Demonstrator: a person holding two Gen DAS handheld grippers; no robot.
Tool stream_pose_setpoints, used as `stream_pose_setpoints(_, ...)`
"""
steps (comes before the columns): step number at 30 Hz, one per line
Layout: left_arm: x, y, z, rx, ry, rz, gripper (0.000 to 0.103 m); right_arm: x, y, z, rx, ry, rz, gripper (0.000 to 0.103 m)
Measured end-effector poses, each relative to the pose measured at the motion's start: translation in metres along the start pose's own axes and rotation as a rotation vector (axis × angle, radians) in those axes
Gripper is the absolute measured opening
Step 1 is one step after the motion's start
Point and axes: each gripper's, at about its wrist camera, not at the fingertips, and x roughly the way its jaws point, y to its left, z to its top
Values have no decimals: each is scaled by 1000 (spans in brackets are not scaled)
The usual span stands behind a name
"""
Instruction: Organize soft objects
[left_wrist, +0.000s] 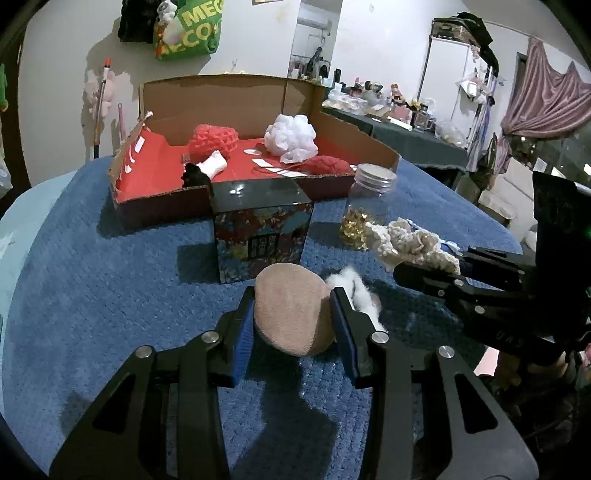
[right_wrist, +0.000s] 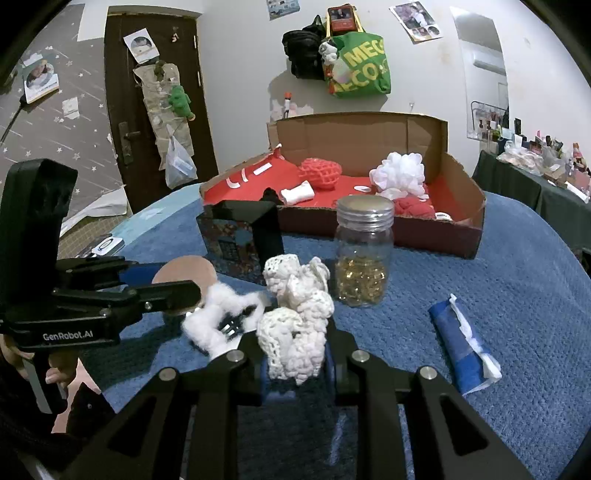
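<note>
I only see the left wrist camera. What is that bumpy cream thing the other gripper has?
Observer: A crocheted lace piece, pinched between the right gripper pads.
Operator: Is anything soft still lying on the blanket that I can't see?
Observer: Yes, a blue roll with white tissue lies right of the glass jar.
Operator: What is behind my gripper's side?
Observer: A dark door with a green plush toy hanging on it.

box (right_wrist: 424, 225) behind jar (right_wrist: 364, 251) | tin (right_wrist: 229, 240) left of jar
</note>
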Motion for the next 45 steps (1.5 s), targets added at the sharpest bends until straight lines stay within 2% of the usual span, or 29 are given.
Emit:
stream_pose_setpoints(6,-7,0,5,12,-28,24,37,-3,-2,0,8,-6,-4,24)
stream_pose_setpoints(15,-6,-8,4,17,-15,-37,37,-1,0,-1,4,3,5,24)
stream_pose_setpoints(26,-1,-12,2,25,0,-44,37,1,-1,-3,7,14,12,24)
stream_pose_setpoints(27,-1,-13,2,26,1,-44,31,1,-1,-3,5,16,11,24)
stream_pose_setpoints(34,0,-2,2,1,21,-42,30,-4,-11,-6,19,19,-13,24)
stream_pose_setpoints(41,1,0,-3,-5,26,-85,31,-5,-21,-12,37,37,-28,24)
stream_pose_setpoints(42,1,-1,-5,-2,27,-99,35,-4,-21,-14,38,45,-26,25)
stream_pose_setpoints(43,1,-3,-6,2,26,-110,56,-2,-21,-17,40,53,-24,25)
stream_pose_setpoints(44,2,-4,-7,4,25,-112,67,0,-22,-19,43,64,-23,26)
stream_pose_setpoints(45,3,-5,-8,6,26,-108,74,3,-22,-22,44,78,-23,28)
